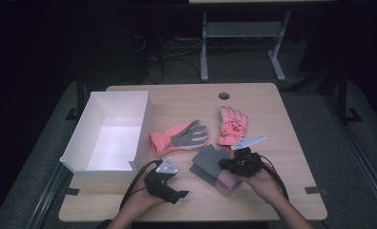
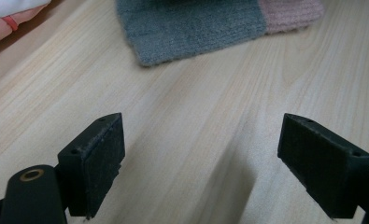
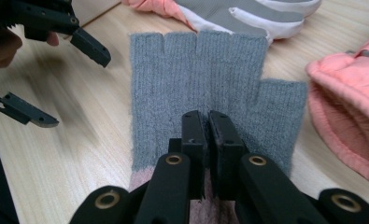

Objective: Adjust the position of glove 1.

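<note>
A grey knit fingerless glove with a pink cuff lies flat near the table's front, finger ends pointing left and away. My right gripper comes at it from the cuff side, and its jaws are shut on a pinch of the grey knit, which puckers toward them. My left gripper rests low over bare wood to the glove's left, open, with nothing between its jaws. The glove's edge lies just beyond them. The left gripper also shows in the right gripper view, beside the glove.
A pink glove with a grey palm lies just beyond the knit glove, and a second pink glove sits right of it. An open white box stands at the left. The wooden table has a cable hole at the back.
</note>
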Action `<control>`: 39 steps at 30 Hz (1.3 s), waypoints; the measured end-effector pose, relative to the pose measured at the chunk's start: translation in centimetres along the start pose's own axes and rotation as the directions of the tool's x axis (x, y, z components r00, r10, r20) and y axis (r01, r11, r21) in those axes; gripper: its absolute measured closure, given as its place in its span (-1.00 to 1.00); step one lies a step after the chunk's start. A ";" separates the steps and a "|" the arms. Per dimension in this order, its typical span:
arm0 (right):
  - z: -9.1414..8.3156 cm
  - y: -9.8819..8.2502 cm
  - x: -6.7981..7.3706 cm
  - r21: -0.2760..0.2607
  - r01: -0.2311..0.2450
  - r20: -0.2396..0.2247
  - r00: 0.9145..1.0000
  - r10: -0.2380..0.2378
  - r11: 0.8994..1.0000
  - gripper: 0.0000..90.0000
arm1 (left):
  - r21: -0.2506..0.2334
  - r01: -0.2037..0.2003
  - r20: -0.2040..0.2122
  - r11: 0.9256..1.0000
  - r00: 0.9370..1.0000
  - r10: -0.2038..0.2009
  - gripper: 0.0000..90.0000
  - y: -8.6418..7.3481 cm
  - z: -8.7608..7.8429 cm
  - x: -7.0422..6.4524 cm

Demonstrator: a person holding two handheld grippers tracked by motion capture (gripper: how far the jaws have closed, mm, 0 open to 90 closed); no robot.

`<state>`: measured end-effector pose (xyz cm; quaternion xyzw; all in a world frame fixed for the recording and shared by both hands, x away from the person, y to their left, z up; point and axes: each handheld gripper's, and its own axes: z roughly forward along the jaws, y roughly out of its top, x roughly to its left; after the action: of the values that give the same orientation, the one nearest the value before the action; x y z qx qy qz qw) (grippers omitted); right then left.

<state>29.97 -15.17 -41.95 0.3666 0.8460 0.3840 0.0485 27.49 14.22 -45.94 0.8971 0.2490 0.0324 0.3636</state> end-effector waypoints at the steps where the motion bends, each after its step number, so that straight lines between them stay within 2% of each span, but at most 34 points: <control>1: 0.2 -0.1 0.1 0.010 -0.007 0.001 1.000 0.007 1.000 0.90 | 0.001 -0.001 0.000 1.000 1.000 0.001 -0.68 0.0 0.0 0.0; 8: 1.0 -0.4 0.2 0.028 -0.009 0.010 1.000 0.009 1.000 0.90 | 0.002 0.001 0.005 1.000 1.000 -0.001 -0.68 0.0 0.2 -0.1; 11: 1.7 -0.6 0.3 0.051 -0.001 0.017 1.000 0.000 0.999 0.90 | 0.001 0.004 0.006 1.000 1.000 -0.004 -0.68 0.0 0.2 -0.1; 17: 2.3 -0.8 0.4 0.067 0.000 0.024 1.000 -0.002 0.998 0.90 | 0.006 -0.007 0.004 1.000 1.000 0.007 -0.68 0.0 0.2 -0.1; 20: 2.7 -1.0 0.4 0.074 0.009 0.030 0.999 -0.011 0.997 0.84 | 0.008 -0.006 0.005 1.000 1.000 0.006 -0.68 0.0 0.2 -0.1; 23: 2.3 -1.0 0.3 0.040 0.005 0.024 1.000 -0.006 0.999 0.55 | 0.002 -0.004 0.005 1.000 1.000 0.004 -0.67 0.0 0.2 -0.2; 27: 1.0 -0.8 0.0 -0.016 0.017 0.010 1.000 -0.016 1.000 0.51 | 0.003 0.005 0.009 1.000 1.000 -0.005 -0.61 0.0 0.2 -0.2; 31: 0.2 -1.0 -0.8 -0.009 0.037 0.027 0.999 -0.036 0.999 0.56 | -0.001 0.000 0.008 1.000 1.000 0.000 -0.34 0.3 -0.4 -0.1; 33: -0.2 -1.3 -1.2 -0.003 0.062 0.042 0.997 -0.062 0.998 0.69 | -0.027 0.016 0.012 0.999 1.000 -0.016 -0.07 0.4 -0.6 -0.2; 36: -1.0 -1.7 -2.0 -0.006 0.072 0.049 0.996 -0.072 0.997 0.98 | -0.037 0.015 0.016 0.999 1.000 -0.014 0.40 0.7 -1.0 -0.4; 37: -1.4 -1.8 -2.2 -0.005 0.077 0.053 0.996 -0.076 0.997 1.00 | -0.035 0.014 0.024 0.999 1.000 -0.013 0.57 0.7 -1.0 -0.4; 39: -2.1 -2.2 -2.8 0.002 0.082 0.060 0.995 -0.082 0.997 1.00 | -0.022 0.013 0.028 1.000 1.000 -0.012 0.79 0.9 -1.0 -0.5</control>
<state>29.95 -19.24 -42.53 0.3432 0.8583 0.3708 0.0897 27.22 14.05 -44.55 0.8918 0.2490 0.0206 0.3773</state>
